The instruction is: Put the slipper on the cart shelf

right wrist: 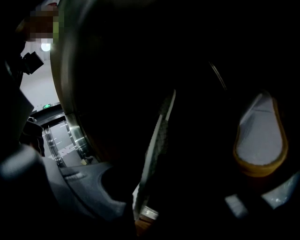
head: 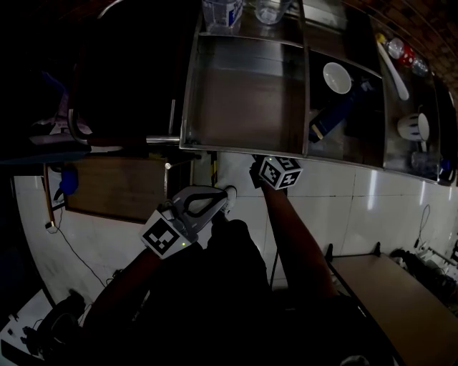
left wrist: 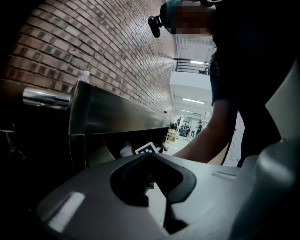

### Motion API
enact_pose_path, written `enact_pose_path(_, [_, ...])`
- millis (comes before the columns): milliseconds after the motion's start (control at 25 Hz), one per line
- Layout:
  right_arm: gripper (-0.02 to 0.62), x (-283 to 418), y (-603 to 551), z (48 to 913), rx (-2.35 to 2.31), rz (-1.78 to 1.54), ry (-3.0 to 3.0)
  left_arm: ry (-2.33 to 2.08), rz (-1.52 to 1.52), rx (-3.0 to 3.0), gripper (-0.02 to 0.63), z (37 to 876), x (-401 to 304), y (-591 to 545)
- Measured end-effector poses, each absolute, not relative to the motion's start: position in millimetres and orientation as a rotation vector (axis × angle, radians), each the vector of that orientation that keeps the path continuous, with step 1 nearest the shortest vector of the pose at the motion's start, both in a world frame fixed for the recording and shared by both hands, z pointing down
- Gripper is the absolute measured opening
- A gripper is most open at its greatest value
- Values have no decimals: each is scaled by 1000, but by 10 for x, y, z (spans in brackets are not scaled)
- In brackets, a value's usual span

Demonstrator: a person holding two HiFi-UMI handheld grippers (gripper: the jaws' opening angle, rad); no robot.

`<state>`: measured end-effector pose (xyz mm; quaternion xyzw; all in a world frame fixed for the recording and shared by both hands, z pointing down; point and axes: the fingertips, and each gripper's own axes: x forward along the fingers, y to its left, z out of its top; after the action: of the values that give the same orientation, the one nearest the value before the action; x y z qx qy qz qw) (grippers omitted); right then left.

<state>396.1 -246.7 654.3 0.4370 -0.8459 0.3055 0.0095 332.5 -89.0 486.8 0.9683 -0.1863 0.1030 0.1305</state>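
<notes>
The right gripper (right wrist: 143, 206) has its jaws closed on the slipper (right wrist: 157, 140). The slipper stands edge-on between them, and its pale sole with a fine pattern runs up from the jaws into the dark. To the right of it is a pale oval shape with an ochre rim (right wrist: 260, 140); I cannot tell what it is. From above, only this gripper's marker cube (head: 279, 172) shows, just at the front edge of the cart (head: 187, 107). Its jaws and the slipper are hidden under the top tray (head: 243, 100). I cannot tell if the slipper already rests on a shelf.

The left gripper (left wrist: 150, 157) is lower and nearer to the person. Its jaws are together and nothing is between them. It points toward the steel side of the cart, beside the chrome handle (left wrist: 44, 98). The person's forearm (left wrist: 211, 136) reaches forward at the right.

The top tray is bare in its big left compartment. In the compartments to the right lie a white bowl (head: 337, 77), a blue object (head: 333, 118), a white ladle (head: 393, 68) and a white mug (head: 415, 127). A clear bottle (head: 220, 14) and a glass (head: 270, 10) stand at the far edge. A brick wall (left wrist: 93, 47) is behind the cart, and white floor tiles (head: 372, 207) are below.
</notes>
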Motion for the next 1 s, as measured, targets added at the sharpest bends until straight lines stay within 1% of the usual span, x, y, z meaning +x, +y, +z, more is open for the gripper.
enact_pose_path(120, [86,4021,-2519,6505,1423,883,-2612,-551,306,2799,3,4884,3312,-892])
enact_pose_path(200, [107,4052,-2558,6493,1457,820,-2576,-562,301,2796,3,4880,3303,-912])
enact_pose_path(240, [133,4065,-2577,6496,1474,793,-2555,-566,306,2799,3,4886,3293,-919])
enact_pose_path(320, [219,4105,-2609,6519,1514,764,-2512,-575,319,2803,3,4911,3268,-931])
enact_pose_path(360, [252,4138,-2620,6529,1538,754,-2493,-586,316,2796,3,4921,3255,-942])
enact_pose_path(440, [275,4202,-2626,6528,1581,717,-2459,-608,312,2776,3,4939,3227,-965])
enact_pose_path(760, [325,4324,-2556,6437,1645,541,-2405,-619,296,2792,3,4974,3241,-1030])
enact_pose_path(840, [336,4366,-2514,6418,1674,537,-2395,-609,298,2787,3,4975,3247,-1020])
enact_pose_path(1000, [337,4476,-2374,6354,1691,555,-2387,-604,280,2794,3,4898,3268,-996])
